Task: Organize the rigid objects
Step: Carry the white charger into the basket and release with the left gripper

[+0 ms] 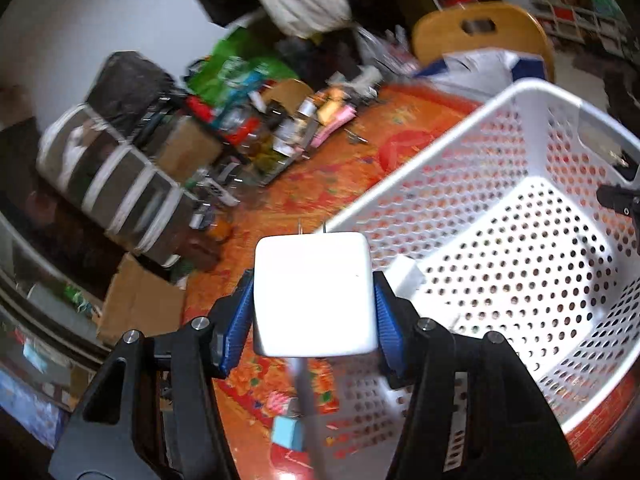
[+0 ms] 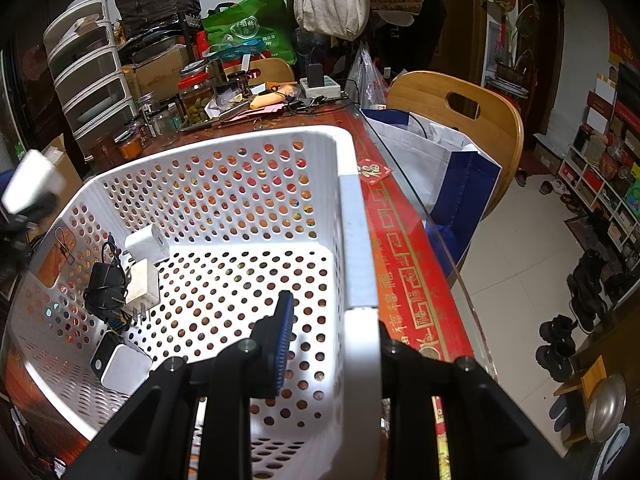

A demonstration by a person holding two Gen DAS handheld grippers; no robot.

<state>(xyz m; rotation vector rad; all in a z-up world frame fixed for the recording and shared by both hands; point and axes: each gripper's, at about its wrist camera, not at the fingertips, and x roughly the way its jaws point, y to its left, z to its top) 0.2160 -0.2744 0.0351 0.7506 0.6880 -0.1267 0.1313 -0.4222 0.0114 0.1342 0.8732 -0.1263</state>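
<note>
A red-patterned table [image 2: 404, 264] carries a large white perforated basket [image 2: 224, 184], with a wooden chair [image 2: 456, 116] at the table's far side and a heap of jars, boxes and bags along its back edge. The right gripper [image 2: 332, 340] straddles the basket's near-right wall: its jaws are pressed onto the white rim, the blue-padded one inside the basket and the other outside. The left gripper [image 1: 314, 308] has its jaws pinching a white charger [image 1: 314, 294] by its two side faces, so the block sits squarely between the blue pads [image 1: 240, 320], prongs pointing forward, raised above the table just outside the basket's corner; a cable hangs down from its near end. Only the right wrist view shows the basket's contents, gathered in its left part: a small white plug adapter [image 2: 147, 244], a cream-coloured charger [image 2: 142, 286] with prongs sticking out, a black adapter [image 2: 102, 286] wrapped in its cord, and a white-and-black charger [image 2: 120, 362]. The same view catches the held charger as a blurred white shape at the far left.
</note>
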